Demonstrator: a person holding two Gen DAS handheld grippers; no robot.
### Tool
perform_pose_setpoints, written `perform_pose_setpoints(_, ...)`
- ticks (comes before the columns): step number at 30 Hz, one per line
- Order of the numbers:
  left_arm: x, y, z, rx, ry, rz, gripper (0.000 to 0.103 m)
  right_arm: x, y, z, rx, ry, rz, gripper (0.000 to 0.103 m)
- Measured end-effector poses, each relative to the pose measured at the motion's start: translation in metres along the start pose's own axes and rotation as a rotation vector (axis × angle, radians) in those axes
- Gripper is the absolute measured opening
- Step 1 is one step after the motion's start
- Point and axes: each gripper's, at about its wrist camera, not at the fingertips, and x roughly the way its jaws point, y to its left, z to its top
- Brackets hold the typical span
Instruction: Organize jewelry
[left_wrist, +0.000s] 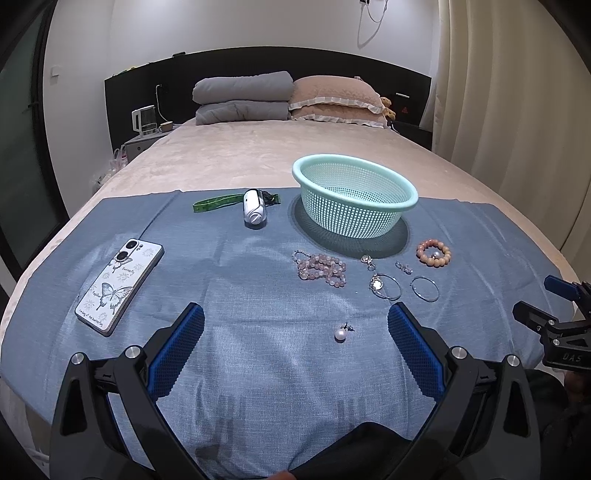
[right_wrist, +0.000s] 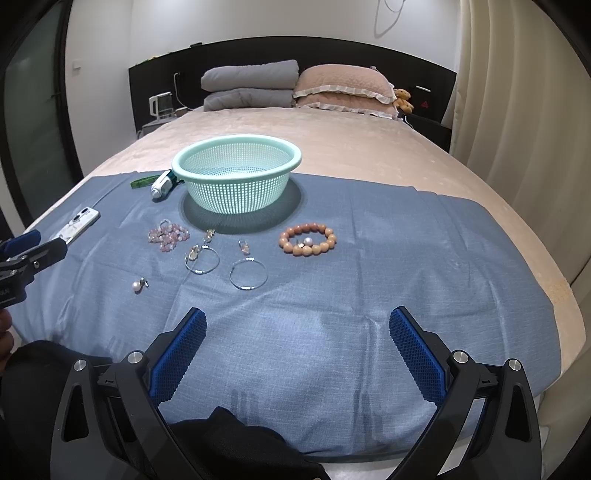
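while both tongs hung spread wide and empty over the near edge, the bed (left_wrist: 258, 155) carried a blue cloth (left_wrist: 258, 280). mint basket (right_wrist: 236, 177) stood on the cloth's far part, nothing visible inside. phone (left_wrist: 120, 286) lay left. orange bead bracelet (right_wrist: 308, 239) ringed a pearl, right of the basket. pink bead bracelet (right_wrist: 168, 234) lay near its front left. two silver hoops (right_wrist: 248, 273) sat side by side between them. pearl earring (left_wrist: 341, 333) lay nearest, between the left tongs (left_wrist: 295, 325). right tongs (right_wrist: 297, 328) over bare cloth.
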Motion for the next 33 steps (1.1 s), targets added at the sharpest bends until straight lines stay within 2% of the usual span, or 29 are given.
perform_pose_setpoints(17, 0.002, -0.002, 0.000, 0.008, 0.006, 0.003, 0.098, 0.002, 0.000, -0.001, 0.000, 0.005, 0.002, 0.095)
perform_pose_setpoints(23, 0.005, -0.004, 0.000, 0.024, 0.022, -0.005, 0.098, 0.007, -0.002, -0.001, 0.010, 0.034, 0.053, 0.095)
perform_pose_setpoints(26, 0.006, -0.004, 0.001, 0.025, 0.026, -0.035, 0.098, 0.008, -0.004, -0.002, 0.018, 0.042, 0.076, 0.095)
perform_pose_setpoints(29, 0.011, -0.001, 0.002, 0.035, 0.046, -0.097, 0.098, 0.011, -0.007, 0.000, 0.014, 0.046, 0.089, 0.095)
perform_pose_setpoints(33, 0.018, 0.004, 0.002, 0.067, 0.029, -0.077, 0.098, 0.025, -0.013, 0.003, -0.007, 0.064, 0.052, 0.095)
